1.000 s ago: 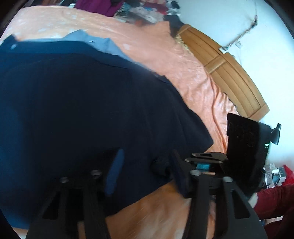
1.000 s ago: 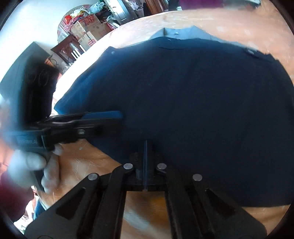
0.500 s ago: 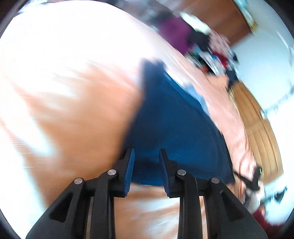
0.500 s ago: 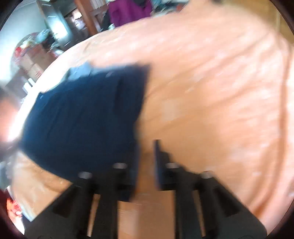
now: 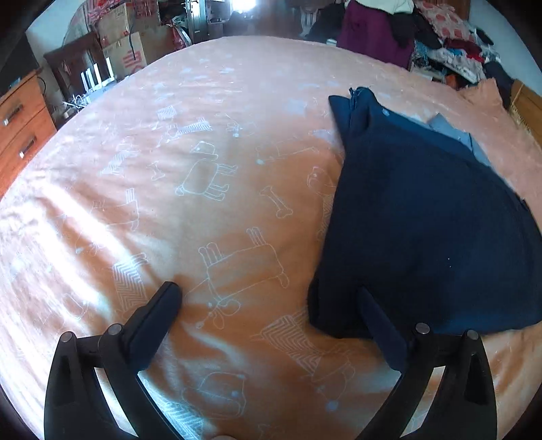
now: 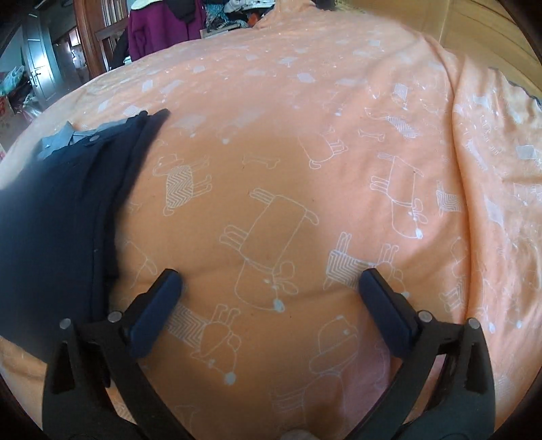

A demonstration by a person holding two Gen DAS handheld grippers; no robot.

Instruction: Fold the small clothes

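Left wrist view: the left gripper (image 5: 267,296) has its fingers spread wide with nothing between them, low in the frame over the orange bedspread (image 5: 203,210) with its white dog drawings. The folded navy garment (image 5: 423,230) lies flat in the right half of the frame; its lower left corner sits just beside the right-hand fingertip (image 5: 367,299), which overlaps the cloth's edge in this picture, though I cannot tell whether they touch. A grey-blue piece of cloth (image 5: 450,132) peeks out from under the garment's upper right edge. The whole left and centre of the bedspread is open room. Beyond the bed's far edge, at the upper left, stand a wooden dresser (image 5: 20,125) and cardboard boxes (image 5: 125,50); at the upper right a purple garment (image 5: 372,30) hangs beside a heap of clothes (image 5: 450,40).

Right wrist view: the right gripper (image 6: 271,284) is likewise spread wide and empty, both fingertips over bare bedspread (image 6: 305,169). The navy garment (image 6: 57,210) fills the left of the frame, its right edge running down to just left of the left-hand fingertip (image 6: 169,281), with a strip of orange between them. The centre and right are free, up to a raised fold (image 6: 457,135) in the bedspread at the right. A door (image 6: 40,71) shows at the upper left.
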